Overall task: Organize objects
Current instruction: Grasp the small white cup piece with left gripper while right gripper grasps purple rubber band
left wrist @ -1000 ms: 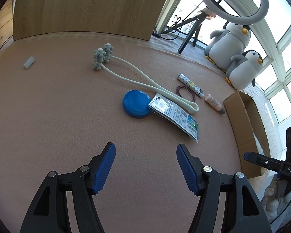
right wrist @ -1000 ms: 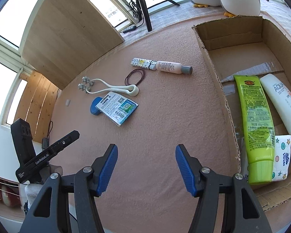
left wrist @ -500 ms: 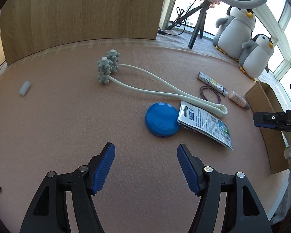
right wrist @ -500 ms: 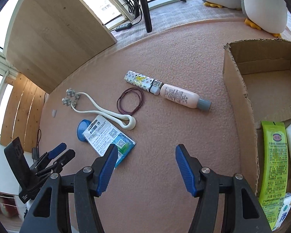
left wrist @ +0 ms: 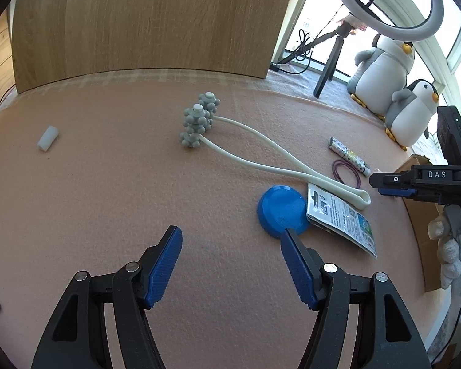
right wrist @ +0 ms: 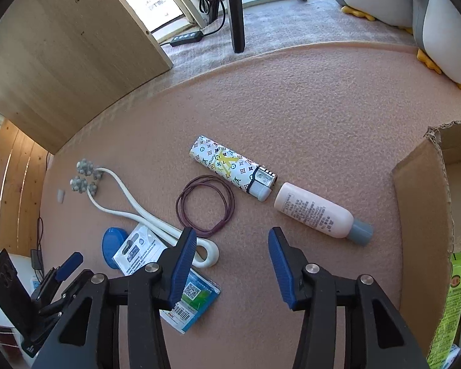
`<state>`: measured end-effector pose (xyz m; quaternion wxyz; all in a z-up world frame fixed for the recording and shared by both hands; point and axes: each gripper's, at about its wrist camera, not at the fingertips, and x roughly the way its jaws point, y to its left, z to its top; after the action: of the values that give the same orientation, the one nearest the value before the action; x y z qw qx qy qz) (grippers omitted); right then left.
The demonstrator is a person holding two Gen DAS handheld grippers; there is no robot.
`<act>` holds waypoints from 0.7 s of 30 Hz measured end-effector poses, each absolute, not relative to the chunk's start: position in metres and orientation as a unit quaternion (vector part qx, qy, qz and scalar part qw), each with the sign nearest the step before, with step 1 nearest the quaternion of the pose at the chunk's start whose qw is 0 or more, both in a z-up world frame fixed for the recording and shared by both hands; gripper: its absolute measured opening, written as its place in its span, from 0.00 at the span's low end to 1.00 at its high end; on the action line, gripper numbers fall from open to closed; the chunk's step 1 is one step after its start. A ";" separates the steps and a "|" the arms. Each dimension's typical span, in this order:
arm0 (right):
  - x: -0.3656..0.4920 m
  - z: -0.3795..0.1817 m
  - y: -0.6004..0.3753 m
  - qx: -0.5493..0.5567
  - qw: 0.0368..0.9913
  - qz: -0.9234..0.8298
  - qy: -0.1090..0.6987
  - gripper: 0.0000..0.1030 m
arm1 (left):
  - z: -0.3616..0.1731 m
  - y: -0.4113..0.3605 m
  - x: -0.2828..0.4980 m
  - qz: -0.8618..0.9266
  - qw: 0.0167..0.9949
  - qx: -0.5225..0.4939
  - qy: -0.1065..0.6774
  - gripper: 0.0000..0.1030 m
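Surface: pink felt-like mat, fuzzy, spread over the floor; grey carpet beyond its far edge.

Left tool: black frame, ribbed blue pads, jaws spread wide, nothing held; hung over bare mat, near edge of blue lid just ahead of rt pad.

Right tool: same build, jaws spread, nothing held; poised over mat betw. hair ties and pink bottle.

Items, loose on mat:
- Massager: cream U-shaped handle, smooth, w/ two grey knobbly roller heads at far ends; closed bend laid across top of sachet.
- Blue lid: round, flat, matte plastic; touched on rt side by sachet.
- Sachet: flat glossy pouch, white/green print, QR codes and barcode.
- Hair ties: thin maroon loops, overlapped, just beside lighter.
- Lighter: oblong, white w/ monogram print, metal and grey cap; end-to-end w/ bottle, narrow gap.
- Pink bottle: small cylinder, pale pink, grey cap, lying on side.
- White cap: small translucent cylinder, well apart at left.

Cardboard box: corrugated, open, at rt edge; green tube inside.

Bkgd: wooden panel, penguin plushes, ring light on tripod.
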<state>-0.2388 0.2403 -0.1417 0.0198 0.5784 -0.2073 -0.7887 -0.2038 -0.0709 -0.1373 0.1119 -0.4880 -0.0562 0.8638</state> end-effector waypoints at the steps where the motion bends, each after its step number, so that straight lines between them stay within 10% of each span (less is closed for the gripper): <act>1: -0.241 -0.143 0.239 0.579 0.019 -0.789 -0.205 0.43 | -0.135 -0.080 -0.209 0.867 0.091 -0.487 -0.054 0.68; 14: -0.272 -0.151 0.226 0.597 0.004 -0.784 -0.170 0.40 | -0.121 -0.212 -0.265 0.885 -0.007 -0.458 -0.083 0.68; 21: -0.277 -0.153 0.175 0.600 -0.001 -0.799 0.040 0.38 | -0.125 -0.257 -0.291 0.886 -0.039 -0.455 -0.084 0.68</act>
<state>-0.2772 0.1747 -0.1528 -0.0011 0.5996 0.0402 -0.7993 -0.2914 -0.2572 -0.1246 -0.0386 -0.4549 -0.0839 0.8858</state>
